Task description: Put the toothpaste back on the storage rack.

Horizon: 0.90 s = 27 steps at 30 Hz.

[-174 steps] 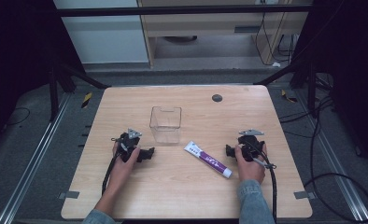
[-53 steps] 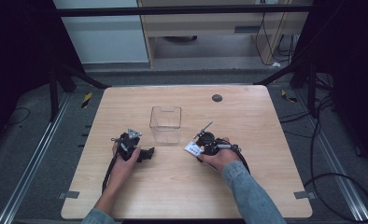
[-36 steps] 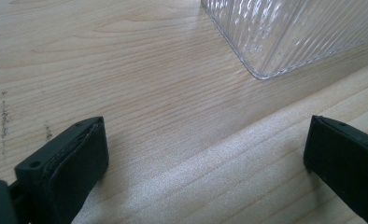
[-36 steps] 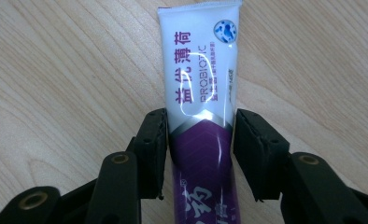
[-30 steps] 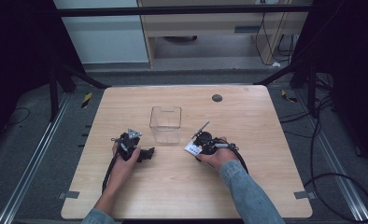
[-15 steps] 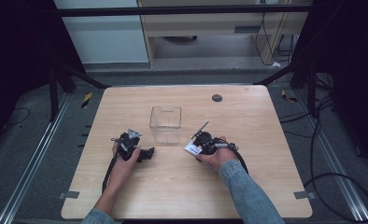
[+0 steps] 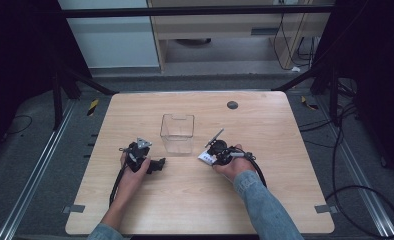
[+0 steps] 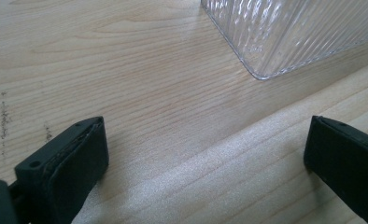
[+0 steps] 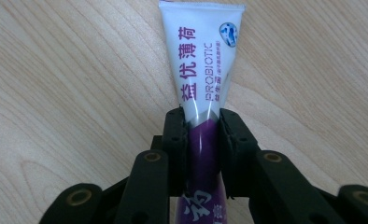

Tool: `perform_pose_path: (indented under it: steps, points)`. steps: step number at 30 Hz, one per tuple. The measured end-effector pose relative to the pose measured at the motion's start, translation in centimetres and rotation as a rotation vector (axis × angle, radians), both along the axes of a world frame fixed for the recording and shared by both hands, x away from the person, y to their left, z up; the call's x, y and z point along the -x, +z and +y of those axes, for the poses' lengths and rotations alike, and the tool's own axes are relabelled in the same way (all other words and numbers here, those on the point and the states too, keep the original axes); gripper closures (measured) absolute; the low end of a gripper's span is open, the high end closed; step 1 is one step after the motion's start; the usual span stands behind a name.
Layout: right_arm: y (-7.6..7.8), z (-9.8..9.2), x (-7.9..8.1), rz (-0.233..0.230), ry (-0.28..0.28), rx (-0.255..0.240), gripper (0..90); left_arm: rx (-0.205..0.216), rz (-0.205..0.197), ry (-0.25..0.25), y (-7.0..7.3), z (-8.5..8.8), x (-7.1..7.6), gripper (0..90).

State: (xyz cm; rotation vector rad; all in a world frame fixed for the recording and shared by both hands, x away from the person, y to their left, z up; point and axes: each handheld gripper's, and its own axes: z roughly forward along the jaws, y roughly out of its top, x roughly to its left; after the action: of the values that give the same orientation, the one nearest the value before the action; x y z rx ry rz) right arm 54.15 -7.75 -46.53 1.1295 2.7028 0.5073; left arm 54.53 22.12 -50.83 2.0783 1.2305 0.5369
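A white and purple toothpaste tube (image 9: pixel 201 79) lies on the wooden table (image 7: pixel 195 210), its crimped end pointing away in the right gripper view. My right gripper (image 9: pixel 203 123) has just been closing and its pads now press on the tube's sides. From above, that right gripper (image 7: pixel 211 153) sits just right of a clear ribbed plastic box (image 7: pixel 177 132), with the tube's white end (image 7: pixel 205 157) showing. My left gripper (image 7: pixel 157 163) rests on the table left of the box, jaws wide apart with only bare wood between them. A corner of the box (image 8: pixel 285 32) shows ahead of the left gripper (image 8: pixel 205 149).
A small dark round disc (image 7: pixel 232 105) lies near the table's far edge. Dark floor, cables and metal rails surround the table.
The right gripper moved from the table's right side onto the tube, which now lies closer to the box. Over the last second both hands have kept still.
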Motion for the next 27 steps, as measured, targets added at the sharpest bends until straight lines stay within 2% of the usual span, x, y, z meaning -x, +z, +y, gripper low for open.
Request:
perform_pose_path:
  steps: [8, 21, 27]
  points:
    - [0.3, -0.3, 0.4, -0.012, -0.016, -0.044, 78.5, 0.0, 0.0, 0.0, 0.0, 0.0, 0.0, 0.0]
    - [3.0, -1.7, 0.4, -0.15, -0.05, -0.159, 78.8, 0.001, 0.0, -0.001, 0.0, 0.0, 0.0, 0.0]
    - [3.9, -2.4, 0.2, -0.19, -0.083, -0.212, 78.8, 0.0, 0.0, -0.001, 0.0, 0.0, 0.0, 0.0]
